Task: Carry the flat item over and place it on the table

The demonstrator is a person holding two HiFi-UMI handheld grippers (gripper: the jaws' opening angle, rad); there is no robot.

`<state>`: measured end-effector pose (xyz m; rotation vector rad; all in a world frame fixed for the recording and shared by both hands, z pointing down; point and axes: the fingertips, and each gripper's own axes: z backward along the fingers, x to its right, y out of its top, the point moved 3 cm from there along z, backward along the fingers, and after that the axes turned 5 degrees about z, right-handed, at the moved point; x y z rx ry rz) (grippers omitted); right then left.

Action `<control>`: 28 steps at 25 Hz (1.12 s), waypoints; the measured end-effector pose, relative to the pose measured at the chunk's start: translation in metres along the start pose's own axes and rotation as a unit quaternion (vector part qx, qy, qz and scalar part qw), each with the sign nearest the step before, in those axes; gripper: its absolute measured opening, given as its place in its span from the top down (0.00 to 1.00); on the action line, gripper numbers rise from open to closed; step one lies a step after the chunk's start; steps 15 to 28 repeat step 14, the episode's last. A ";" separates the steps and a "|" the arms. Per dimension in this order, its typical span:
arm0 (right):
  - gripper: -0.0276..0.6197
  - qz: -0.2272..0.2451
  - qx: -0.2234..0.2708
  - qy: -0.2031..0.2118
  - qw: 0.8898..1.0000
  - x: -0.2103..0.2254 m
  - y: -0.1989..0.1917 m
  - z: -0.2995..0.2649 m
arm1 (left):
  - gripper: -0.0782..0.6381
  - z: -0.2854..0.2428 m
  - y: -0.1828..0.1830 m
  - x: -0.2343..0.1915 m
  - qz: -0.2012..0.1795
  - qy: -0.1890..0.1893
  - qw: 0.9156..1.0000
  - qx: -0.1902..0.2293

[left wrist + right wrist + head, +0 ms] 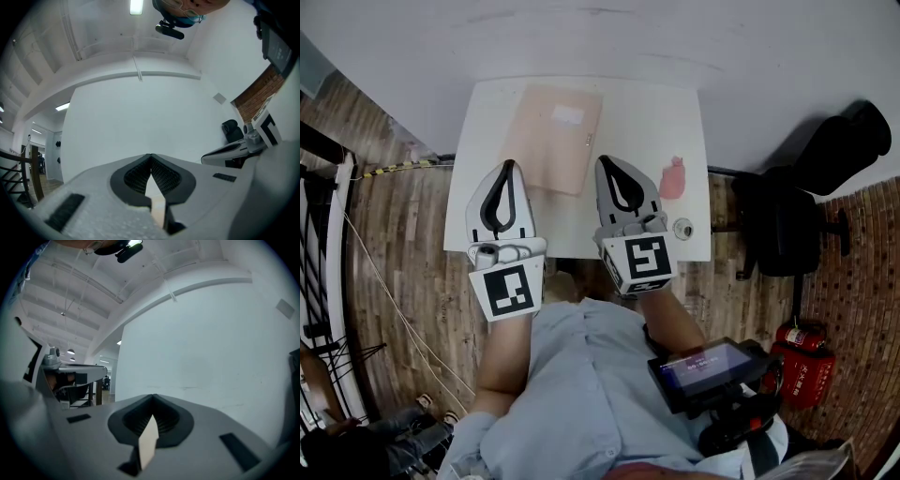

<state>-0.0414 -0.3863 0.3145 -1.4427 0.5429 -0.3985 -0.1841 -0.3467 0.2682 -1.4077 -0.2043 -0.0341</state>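
A flat beige-pink item with a pale label lies on the white table, angled a little, toward the table's back. In the head view my left gripper hangs over the table's front half, its tip just left of the item. My right gripper is level with it, its tip by the item's right edge. Both have their jaws shut with nothing between them. The left gripper view shows its jaws closed against a bare white wall. The right gripper view shows the same.
A small pink object and a small round thing sit on the table's right side. A black chair stands to the right, and red fire extinguishers stand on the floor. A black stair railing runs along the left.
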 end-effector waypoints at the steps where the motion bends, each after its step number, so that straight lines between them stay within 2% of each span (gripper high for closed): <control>1: 0.95 0.000 -0.001 0.000 1.000 0.000 -0.001 0.000 | 0.88 0.000 -0.001 0.000 -0.001 0.000 1.000 0.000; 28: 0.95 -0.010 -0.006 0.002 1.000 0.008 -0.005 -0.013 | 0.88 -0.015 -0.006 0.002 -0.006 -0.005 1.000 -0.006</control>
